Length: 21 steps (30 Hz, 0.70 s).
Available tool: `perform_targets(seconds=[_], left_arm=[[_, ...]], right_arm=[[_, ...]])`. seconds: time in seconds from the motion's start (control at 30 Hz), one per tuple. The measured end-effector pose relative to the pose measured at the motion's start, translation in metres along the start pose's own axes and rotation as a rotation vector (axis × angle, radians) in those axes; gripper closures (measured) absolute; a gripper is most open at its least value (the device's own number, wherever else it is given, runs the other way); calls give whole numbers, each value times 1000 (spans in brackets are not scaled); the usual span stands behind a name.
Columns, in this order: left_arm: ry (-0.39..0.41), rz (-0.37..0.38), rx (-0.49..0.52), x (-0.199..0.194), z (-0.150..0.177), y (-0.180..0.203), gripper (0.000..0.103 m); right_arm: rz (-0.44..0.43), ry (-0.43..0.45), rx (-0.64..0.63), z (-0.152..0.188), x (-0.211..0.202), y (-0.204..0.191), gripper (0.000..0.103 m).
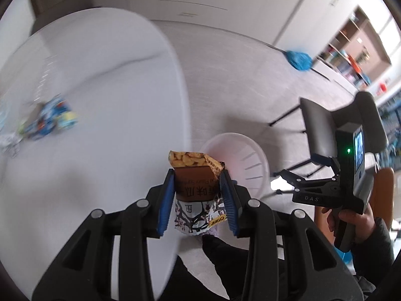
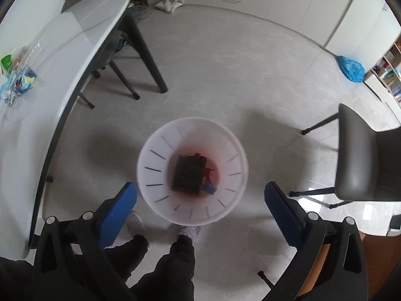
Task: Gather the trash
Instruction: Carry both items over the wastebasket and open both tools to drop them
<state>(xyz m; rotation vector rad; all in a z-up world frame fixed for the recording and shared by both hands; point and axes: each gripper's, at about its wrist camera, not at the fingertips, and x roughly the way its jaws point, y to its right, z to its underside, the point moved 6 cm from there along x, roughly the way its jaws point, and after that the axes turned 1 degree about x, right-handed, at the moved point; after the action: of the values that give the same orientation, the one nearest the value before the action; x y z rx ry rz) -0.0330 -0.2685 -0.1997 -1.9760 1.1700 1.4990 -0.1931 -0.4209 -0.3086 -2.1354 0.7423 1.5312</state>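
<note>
Above the white bin [image 2: 193,170], I have my right tongs [image 2: 200,200] spread as wide as they go, nothing between the blue pads [image 2: 117,210]. They hang straight over the bin's mouth, one pad to each side of its rim as the right wrist camera sees it. At the bottom of the bin lies a dark, honeycomb-textured packet [image 2: 189,175], with scraps of red and blue wrapper just beside it.

My left tongs [image 1: 198,195] are pinching a snack packet [image 1: 195,188], narrowed onto its two sides so the blue pads [image 1: 166,200] press against it. The packet stands upright in the grip: brown band with printed characters across the middle, a picture of golden crackers at the top, a black-and-white pattern lower down, and its top edge torn open. From the left wrist camera it sits over the edge of the white tabletop [image 1: 100,87], with the bin [image 1: 240,158] just beyond it on the floor.

Farther from the bin, on the tabletop, a blurred heap of blue and yellow wrappers [image 1: 47,120] is left. A grey chair [image 2: 363,155] stands on the bin's other side.
</note>
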Motion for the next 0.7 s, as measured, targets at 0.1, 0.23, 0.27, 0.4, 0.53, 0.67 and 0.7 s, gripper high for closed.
perform_targets(seconds=[0.1, 0.23, 0.27, 0.4, 0.53, 0.67, 0.7], left_arm=[[-21, 32, 48, 15, -6, 29, 68], [-49, 74, 109, 34, -12, 67, 68], [-56, 81, 120, 38, -13, 75, 68], [-78, 96, 157, 54, -16, 101, 59], [-80, 99, 166, 59, -17, 119, 22], [-78, 100, 177, 57, -18, 126, 10], [-79, 97, 177, 57, -18, 127, 9]], right_arm=[[16, 10, 30, 2, -13, 20, 2], [32, 36, 42, 4, -28, 41, 2], [34, 41, 41, 3, -30, 46, 2], [37, 65, 38, 0, -40, 60, 2], [31, 81, 50, -4, -42, 70, 2], [21, 84, 55, -6, -40, 73, 2], [19, 84, 53, -6, -40, 74, 2]])
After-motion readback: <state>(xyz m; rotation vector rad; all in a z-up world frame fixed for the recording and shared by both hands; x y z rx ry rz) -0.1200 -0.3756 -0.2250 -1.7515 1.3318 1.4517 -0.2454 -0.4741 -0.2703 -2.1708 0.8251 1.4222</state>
